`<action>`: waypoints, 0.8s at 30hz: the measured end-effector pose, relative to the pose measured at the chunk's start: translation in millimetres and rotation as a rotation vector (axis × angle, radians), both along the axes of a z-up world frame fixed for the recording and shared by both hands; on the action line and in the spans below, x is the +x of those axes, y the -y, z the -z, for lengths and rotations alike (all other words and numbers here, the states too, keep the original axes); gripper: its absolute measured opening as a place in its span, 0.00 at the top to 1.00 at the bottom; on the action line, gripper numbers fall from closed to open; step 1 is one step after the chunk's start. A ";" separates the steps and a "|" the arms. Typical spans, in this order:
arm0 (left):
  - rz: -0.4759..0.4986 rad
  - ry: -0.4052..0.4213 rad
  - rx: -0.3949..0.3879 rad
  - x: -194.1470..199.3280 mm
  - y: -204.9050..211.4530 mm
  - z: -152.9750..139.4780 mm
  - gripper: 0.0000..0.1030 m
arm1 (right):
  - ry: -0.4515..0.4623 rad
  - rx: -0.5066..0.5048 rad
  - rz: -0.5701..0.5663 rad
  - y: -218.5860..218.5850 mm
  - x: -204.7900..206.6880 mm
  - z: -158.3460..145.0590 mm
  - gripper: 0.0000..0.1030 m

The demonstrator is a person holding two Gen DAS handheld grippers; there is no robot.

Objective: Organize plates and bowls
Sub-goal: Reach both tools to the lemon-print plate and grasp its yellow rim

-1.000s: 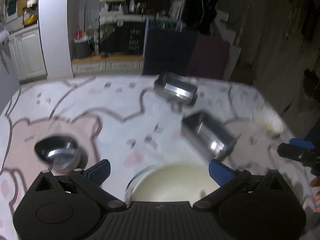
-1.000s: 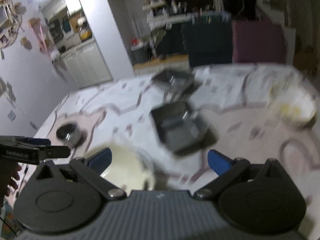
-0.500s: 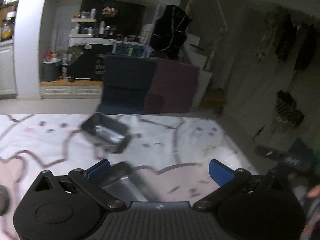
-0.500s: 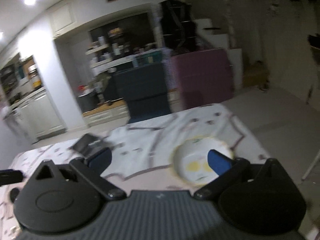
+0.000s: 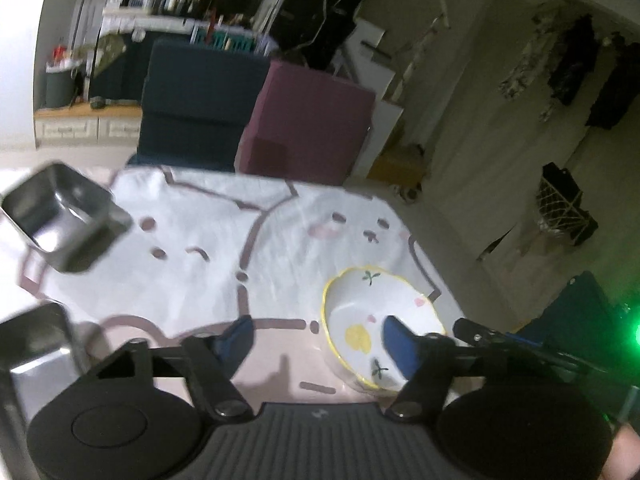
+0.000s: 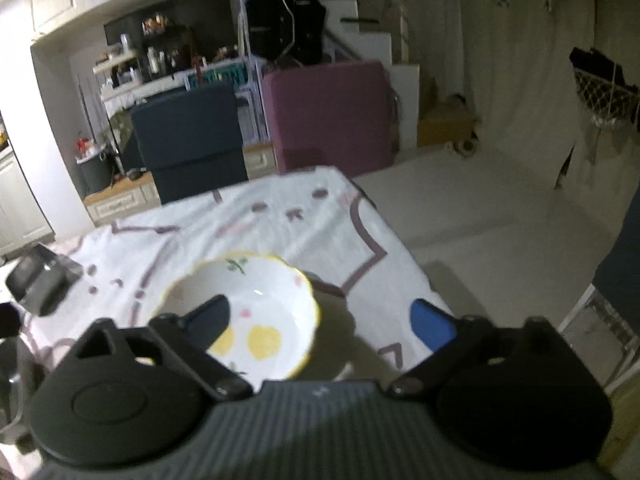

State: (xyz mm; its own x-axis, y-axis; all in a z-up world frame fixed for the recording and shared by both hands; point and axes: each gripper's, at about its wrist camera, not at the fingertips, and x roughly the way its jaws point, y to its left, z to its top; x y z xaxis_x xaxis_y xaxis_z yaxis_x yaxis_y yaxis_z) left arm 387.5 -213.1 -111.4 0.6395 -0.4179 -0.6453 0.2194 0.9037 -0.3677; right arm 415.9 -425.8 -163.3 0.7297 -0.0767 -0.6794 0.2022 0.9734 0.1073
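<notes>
A white bowl (image 5: pixel 360 304) with a wavy yellow rim and lemon prints sits near the table's right corner. My left gripper (image 5: pixel 316 338) straddles its left rim, one finger over the inside and one outside. The jaws are closing and the pads do not press on the rim. My right gripper (image 6: pixel 322 318) straddles the bowl's (image 6: pixel 264 292) right rim the same way, jaws wide and closing. Its black finger (image 5: pixel 500 340) also shows at the right of the left wrist view.
Two square steel containers (image 5: pixel 60 220) (image 5: pixel 36 344) stand on the patterned tablecloth (image 5: pixel 200 280) at the left; one (image 6: pixel 40 280) shows in the right wrist view. The table's right edge (image 6: pixel 400 248) runs close by the bowl. A blue chair (image 6: pixel 188 140) and a maroon one (image 6: pixel 332 116) stand behind.
Both views swung right across the table, from the cream plate and steel containers to the lemon bowl. Both grippers came down over the bowl, and their jaws have narrowed, the left one more.
</notes>
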 end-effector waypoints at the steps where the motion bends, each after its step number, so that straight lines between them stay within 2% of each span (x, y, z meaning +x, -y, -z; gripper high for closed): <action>1: 0.000 -0.019 -0.001 7.0 6.5 8.7 0.46 | -0.011 0.007 0.000 3.7 4.7 5.4 0.17; 3: 0.005 -0.050 0.006 18.1 16.1 22.6 0.52 | -0.025 0.027 -0.001 4.7 17.3 13.6 0.26; 5: 0.012 -0.077 0.014 28.5 25.5 36.7 0.62 | -0.031 0.072 -0.014 7.2 23.8 17.5 0.36; 7: 0.012 -0.103 0.024 36.4 31.8 47.0 0.75 | -0.037 0.074 -0.022 9.1 31.1 23.4 0.41; 9: 0.017 -0.111 0.017 40.1 34.9 52.9 0.76 | -0.040 0.063 -0.029 8.8 37.1 28.4 0.42; 11: 0.025 -0.115 0.024 44.1 38.2 56.4 0.78 | -0.046 0.075 -0.031 8.7 43.0 32.4 0.48; 13: 0.040 -0.118 0.028 47.6 42.3 57.9 0.85 | -0.058 0.082 -0.026 10.3 36.1 27.8 0.50; 16: 0.047 -0.136 0.049 52.9 49.2 58.5 0.87 | -0.083 0.103 -0.023 9.0 41.1 35.4 0.53; 18: 0.055 -0.149 0.060 57.5 50.8 59.2 0.87 | -0.109 0.111 -0.023 8.1 41.0 39.8 0.62; 20: 0.052 -0.175 0.049 61.3 48.6 60.5 0.87 | -0.123 0.122 -0.031 7.0 43.2 43.1 0.83; 21: 0.051 -0.183 0.047 63.1 48.5 61.0 0.88 | -0.122 0.133 -0.036 6.6 42.8 41.8 0.87; 24: 0.054 -0.186 0.051 64.8 47.9 60.7 0.90 | -0.133 0.129 -0.045 4.6 41.8 38.7 0.88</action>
